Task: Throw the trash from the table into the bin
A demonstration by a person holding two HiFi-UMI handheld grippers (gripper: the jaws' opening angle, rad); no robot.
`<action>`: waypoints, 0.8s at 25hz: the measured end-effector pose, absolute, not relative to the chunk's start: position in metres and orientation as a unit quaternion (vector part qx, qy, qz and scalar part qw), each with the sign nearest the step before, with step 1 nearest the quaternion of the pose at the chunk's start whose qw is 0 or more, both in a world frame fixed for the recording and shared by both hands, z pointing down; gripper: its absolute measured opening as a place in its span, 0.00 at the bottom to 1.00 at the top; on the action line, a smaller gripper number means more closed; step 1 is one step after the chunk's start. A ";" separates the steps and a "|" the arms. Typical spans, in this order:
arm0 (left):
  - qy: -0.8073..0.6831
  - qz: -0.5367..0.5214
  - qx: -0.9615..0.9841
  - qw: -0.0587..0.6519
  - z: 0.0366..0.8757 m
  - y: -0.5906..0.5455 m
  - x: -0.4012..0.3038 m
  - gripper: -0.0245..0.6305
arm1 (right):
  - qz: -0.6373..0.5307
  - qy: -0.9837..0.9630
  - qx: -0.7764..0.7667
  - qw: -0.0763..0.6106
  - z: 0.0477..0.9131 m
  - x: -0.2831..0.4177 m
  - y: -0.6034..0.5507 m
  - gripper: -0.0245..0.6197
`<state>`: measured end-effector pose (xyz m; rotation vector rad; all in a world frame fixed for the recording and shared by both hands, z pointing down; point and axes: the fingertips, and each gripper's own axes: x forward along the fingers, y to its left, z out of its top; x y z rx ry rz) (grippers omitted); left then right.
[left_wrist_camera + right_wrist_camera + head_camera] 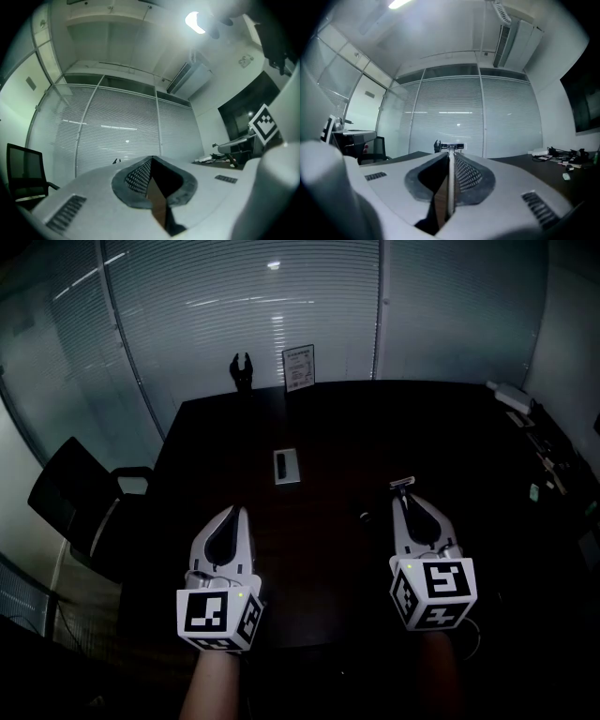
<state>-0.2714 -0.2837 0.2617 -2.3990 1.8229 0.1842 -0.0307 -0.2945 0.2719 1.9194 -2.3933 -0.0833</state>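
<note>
Right gripper first: its jaws are clamped on a thin white ribbed stick that looks to us like a disposable razor. The handle runs straight along the jaws, and the cross-head pokes out just past the tips, square to them. So one piece of trash is already up off the table, carried over the near right part of it. Over to the left gripper: its jaws are together with nothing between them, and it hovers above the near left part. Ahead of it and a little to its right, around the middle of the table, lies a grey flat piece with its long axis running away from us toward the far edge. We judge the left hand the nearer one if that piece is trash too. Now the snag: we can't see the bin in any view, so which way the razor has to travel is an open question for us. At the far edge stand a sign stand and a black claw-shaped thing. Clutter crowds the far right corner and right edge, and a chair sits off the left edge. The near edge, by contrast, looks open for swinging either hand out and down.
</note>
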 end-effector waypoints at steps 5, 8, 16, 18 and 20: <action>0.555 0.077 -0.826 0.060 0.257 -0.249 -0.221 0.04 | -0.044 -0.738 0.673 0.026 0.261 0.018 -0.230 0.11; 0.514 0.085 -0.851 0.059 0.256 -0.234 -0.177 0.04 | -0.044 -0.701 0.711 0.027 0.257 0.066 -0.190 0.11; 0.428 0.090 -0.898 0.053 0.243 -0.176 -0.019 0.04 | -0.043 -0.625 0.780 0.020 0.250 0.213 -0.084 0.11; 0.419 0.093 -0.902 0.052 0.239 -0.157 0.020 0.04 | -0.043 -0.615 0.787 0.021 0.250 0.249 -0.059 0.11; 0.413 0.094 -0.905 0.049 0.236 -0.140 0.052 0.04 | -0.042 -0.611 0.791 0.023 0.249 0.279 -0.040 0.11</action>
